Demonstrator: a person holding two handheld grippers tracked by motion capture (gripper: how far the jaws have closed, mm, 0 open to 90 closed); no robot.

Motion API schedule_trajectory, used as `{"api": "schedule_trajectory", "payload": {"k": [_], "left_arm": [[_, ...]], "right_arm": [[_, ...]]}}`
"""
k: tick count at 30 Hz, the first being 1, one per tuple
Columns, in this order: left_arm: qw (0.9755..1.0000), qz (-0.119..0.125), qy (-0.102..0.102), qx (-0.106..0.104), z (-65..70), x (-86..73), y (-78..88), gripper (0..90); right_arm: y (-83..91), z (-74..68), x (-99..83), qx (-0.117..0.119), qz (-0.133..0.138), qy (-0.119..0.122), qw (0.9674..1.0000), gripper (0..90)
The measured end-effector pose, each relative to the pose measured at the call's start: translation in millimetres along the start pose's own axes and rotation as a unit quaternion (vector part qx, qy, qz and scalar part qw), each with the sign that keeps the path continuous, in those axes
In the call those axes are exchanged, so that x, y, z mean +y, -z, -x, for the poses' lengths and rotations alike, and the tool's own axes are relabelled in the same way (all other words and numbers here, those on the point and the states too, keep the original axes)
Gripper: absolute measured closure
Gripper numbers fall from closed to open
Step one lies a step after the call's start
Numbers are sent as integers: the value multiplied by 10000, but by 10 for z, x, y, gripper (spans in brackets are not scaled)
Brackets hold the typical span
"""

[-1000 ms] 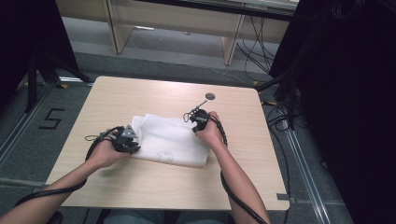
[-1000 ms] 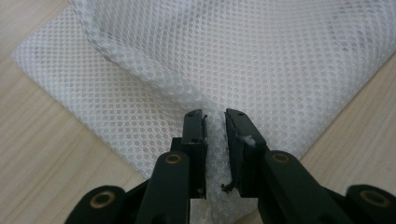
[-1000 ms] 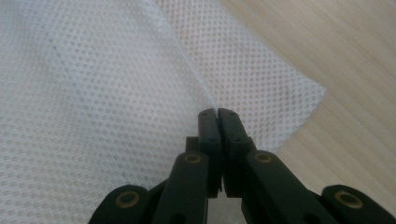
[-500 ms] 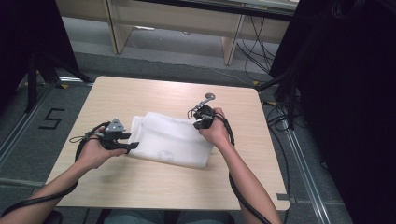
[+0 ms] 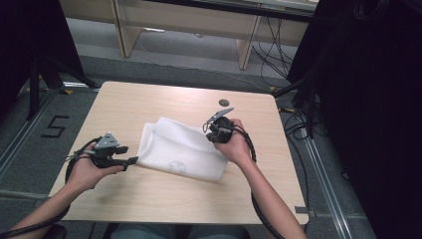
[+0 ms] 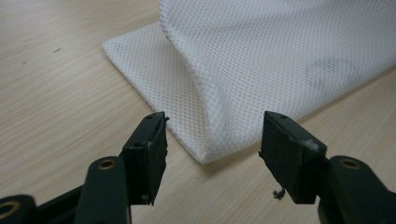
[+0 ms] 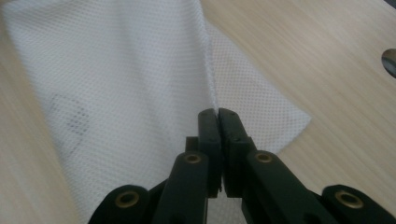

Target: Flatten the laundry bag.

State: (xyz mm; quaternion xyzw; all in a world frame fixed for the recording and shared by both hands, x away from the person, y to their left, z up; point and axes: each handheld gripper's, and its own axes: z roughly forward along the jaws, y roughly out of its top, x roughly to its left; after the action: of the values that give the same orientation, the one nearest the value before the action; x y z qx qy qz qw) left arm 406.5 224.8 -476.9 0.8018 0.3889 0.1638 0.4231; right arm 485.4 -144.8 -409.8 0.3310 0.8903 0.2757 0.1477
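The white mesh cloth point(image 5: 181, 152) lies folded near the middle of the worktop point(image 5: 149, 99), its near left corner resting on the wood between the parted jaws of the left tongs point(image 6: 212, 140), which have just been opening and now touch nothing. The right tongs point(image 7: 218, 122) are clamped together on the cloth's far right edge and hold that edge raised off the worktop. The step in hand looks like drawing the top layer over to fold or spread it: I would keep the right grip firm and lift evenly so the mesh does not drag the layer beneath, and hold the left tongs ready near that free corner. In the high view the cloth's long axis runs from upper left down to lower right, its faint printed mark point(image 5: 176, 166) near the front edge
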Motion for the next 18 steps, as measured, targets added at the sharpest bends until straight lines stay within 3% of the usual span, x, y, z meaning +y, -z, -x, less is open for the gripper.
{"api": "schedule_trajectory", "payload": {"k": [3, 5, 6, 13, 17, 18], "left_arm": [[10000, -11, 40, 64, -23, -3, -6, 392], [9999, -2, 76, 96, -25, -3, -7, 393], [9999, 11, 97, 136, -33, -6, -7, 394], [9996, -72, 99, 235, -81, -18, -4, 401], [9992, 26, 233, 336, -120, -18, -2, 407], [9991, -51, 208, 364, -137, -16, 15, 409]], "right_arm": [[56, -75, -33, 147, 32, -109, 9998, 895], [81, -100, -47, 115, 174, 51, 9998, 895], [100, -135, -57, 215, 165, 53, 9996, 895], [187, -269, -89, 164, 388, 237, 9988, 895], [271, -350, -123, 244, 521, 463, 9973, 896], [286, -377, -133, 295, 551, 444, 9971, 896]]}}
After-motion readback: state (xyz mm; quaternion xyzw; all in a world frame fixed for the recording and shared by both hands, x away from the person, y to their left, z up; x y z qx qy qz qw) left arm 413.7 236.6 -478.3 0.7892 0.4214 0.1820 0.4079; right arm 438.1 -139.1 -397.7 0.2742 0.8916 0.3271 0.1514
